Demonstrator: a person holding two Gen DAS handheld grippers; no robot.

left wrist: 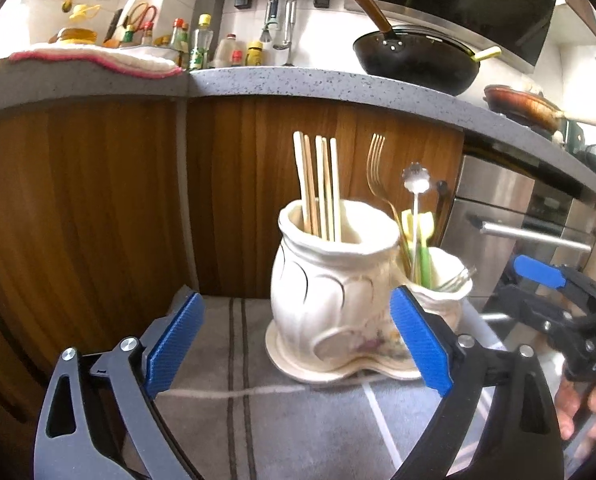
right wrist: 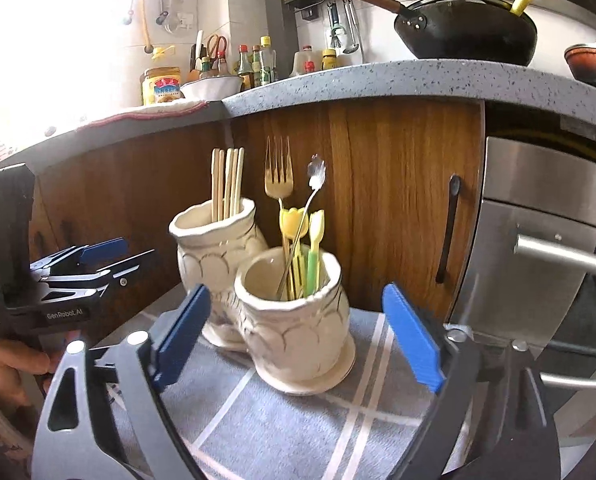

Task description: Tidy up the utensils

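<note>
With chopsticks and forks standing in the holder ahead of both wide, empty grippers, sorting looks finished, so backing away seems next.

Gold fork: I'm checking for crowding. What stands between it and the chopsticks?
Nothing: in the right wrist view, only bare cabinet wood shows between the chopsticks and the gold fork.

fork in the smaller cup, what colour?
Gold fork, standing tines-up in the smaller cup; clearest in the right wrist view.
</note>
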